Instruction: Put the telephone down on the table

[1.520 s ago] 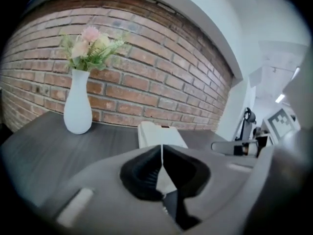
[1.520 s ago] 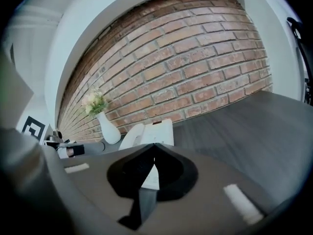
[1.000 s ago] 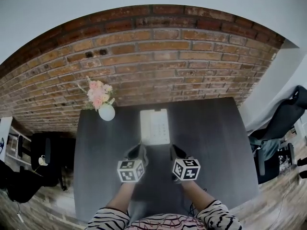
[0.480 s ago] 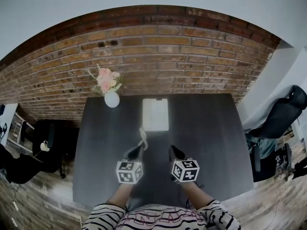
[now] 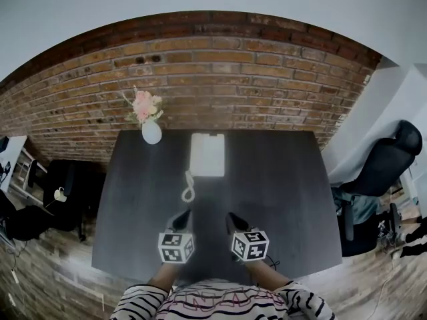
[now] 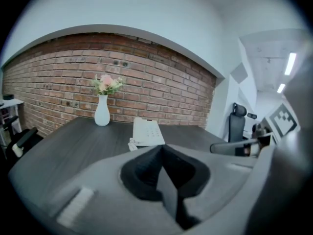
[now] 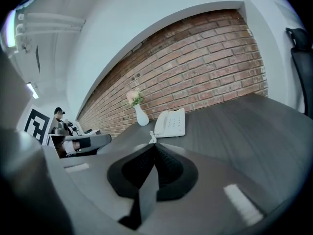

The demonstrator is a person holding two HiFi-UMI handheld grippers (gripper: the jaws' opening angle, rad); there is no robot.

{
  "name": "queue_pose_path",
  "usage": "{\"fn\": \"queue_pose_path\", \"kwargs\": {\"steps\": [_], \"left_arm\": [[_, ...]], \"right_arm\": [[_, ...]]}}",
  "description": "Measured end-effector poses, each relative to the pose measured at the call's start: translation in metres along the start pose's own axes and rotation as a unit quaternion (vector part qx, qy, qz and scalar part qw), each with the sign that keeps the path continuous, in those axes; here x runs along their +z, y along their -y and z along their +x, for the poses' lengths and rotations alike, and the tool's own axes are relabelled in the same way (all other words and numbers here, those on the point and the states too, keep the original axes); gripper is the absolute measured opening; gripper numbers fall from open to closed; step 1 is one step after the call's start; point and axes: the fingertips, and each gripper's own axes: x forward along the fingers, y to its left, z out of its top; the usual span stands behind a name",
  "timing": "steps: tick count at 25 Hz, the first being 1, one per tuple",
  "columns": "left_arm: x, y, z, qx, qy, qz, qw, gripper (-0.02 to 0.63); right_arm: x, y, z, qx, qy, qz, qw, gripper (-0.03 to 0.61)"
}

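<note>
White telephone [image 5: 207,155] lies flat on the dark bench [image 5: 287,179], close to the far edge by the brick wall [image 5: 220,79]. Its curled cord [image 5: 189,187] trails on the bench top toward me. A white vase [image 5: 151,133] with pink flowers [image 5: 143,105] stands left of the telephone, apart from it. My left hand-held gripper [image 5: 185,214] and my right hand-held gripper [image 5: 231,217] hover side by side over the near part of the bench, well apart from the telephone. Both have the jaws pressed together, with nothing between them.
</note>
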Motion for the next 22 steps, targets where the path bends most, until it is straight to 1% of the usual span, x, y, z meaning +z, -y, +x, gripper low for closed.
{"fn": "queue_pose_path", "kwargs": {"steps": [4,8,13,22], "left_arm": [[-0.011,0.018,-0.012,0.027,0.002,-0.005,0.9996,0.000],[-0.017,0.038,-0.025,0.045,0.010,-0.014,0.9988,0.000],[-0.023,0.060,-0.044,0.068,0.022,-0.017,0.9973,0.000],[-0.041,0.096,-0.059,0.094,0.027,-0.031,0.9947,0.000]], "right_arm": [[-0.008,0.005,-0.022,0.018,-0.013,-0.002,1.000,0.000],[-0.014,0.009,-0.043,0.044,-0.023,-0.020,0.999,0.000],[-0.019,0.016,-0.066,0.059,-0.026,-0.042,0.997,0.000],[-0.023,0.031,-0.096,0.085,-0.031,-0.035,0.995,0.000]]}}
